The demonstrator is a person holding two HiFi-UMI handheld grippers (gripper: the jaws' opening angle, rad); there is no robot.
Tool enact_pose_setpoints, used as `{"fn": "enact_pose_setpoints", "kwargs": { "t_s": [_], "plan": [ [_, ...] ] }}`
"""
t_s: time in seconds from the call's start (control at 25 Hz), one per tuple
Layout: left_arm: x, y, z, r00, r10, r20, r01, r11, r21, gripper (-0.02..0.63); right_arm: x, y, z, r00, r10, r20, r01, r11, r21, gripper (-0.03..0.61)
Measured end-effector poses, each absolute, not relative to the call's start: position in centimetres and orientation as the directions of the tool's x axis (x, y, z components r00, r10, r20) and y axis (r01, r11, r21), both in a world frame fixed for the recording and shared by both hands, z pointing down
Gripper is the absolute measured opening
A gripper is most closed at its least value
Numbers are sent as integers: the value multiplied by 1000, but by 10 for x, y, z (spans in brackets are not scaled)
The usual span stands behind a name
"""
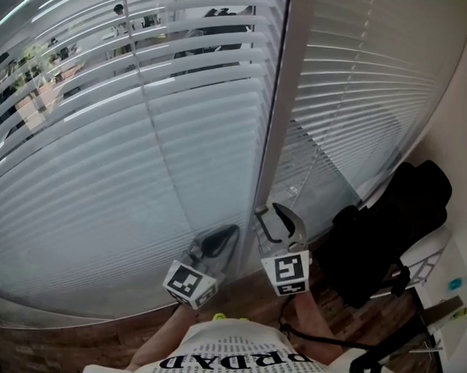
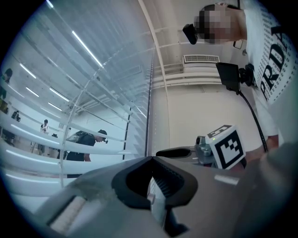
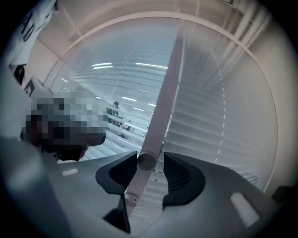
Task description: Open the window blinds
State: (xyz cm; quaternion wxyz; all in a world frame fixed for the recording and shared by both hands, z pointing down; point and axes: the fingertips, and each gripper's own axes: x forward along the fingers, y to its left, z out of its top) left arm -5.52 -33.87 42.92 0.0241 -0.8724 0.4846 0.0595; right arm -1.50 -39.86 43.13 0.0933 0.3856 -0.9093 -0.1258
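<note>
The wand (image 1: 274,145) hangs down the middle of the head view between the two blinds, and the right gripper (image 1: 276,212) is set at its lower end because turning that rod is, I judge, what tilts the slats. In the right gripper view the jaws stand wide apart around the wand (image 3: 160,107). The rod's round end lies close against the left-hand jaw with a clear gap to the other, so it is framed but not clamped. The blinds (image 1: 143,139) fill the upper and left part of the head view. Their slats are parted enough at upper left to show a room beyond and lie flatter lower down, while the section at upper right looks closed, so the task seems only partly done. The left gripper (image 1: 231,231) sits at lower centre, just left of the right one and near the wand, probably held ready to help. In its own view the jaw tips (image 2: 152,160) meet, and I see nothing gripped between them. Both grippers point roughly level at the window, their marker cubes turned back toward the camera. The forearms rise from the bottom edge, and the right one is slightly higher in frame. The right gripper also shows at centre right of the left gripper view, close alongside.
</note>
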Motion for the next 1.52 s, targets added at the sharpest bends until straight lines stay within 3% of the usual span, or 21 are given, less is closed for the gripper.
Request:
{"fn": "enact_pose_setpoints", "kwargs": {
  "t_s": [0.24,0.68,1.52],
  "plan": [
    [-56,-340,423,528,-840,-126,-844,-535,33,-9,-29,-399,428,-666,-740,90,-615,613,496,153],
    [-65,-341,434,512,-851,-119,-855,-518,28,-9,-32,-403,439,-660,-746,85,-620,605,499,135],
    [-60,-341,428,511,-849,-131,-852,-521,54,-9,-23,-409,437,-707,-706,37,-707,706,-35,135]
  ]
}}
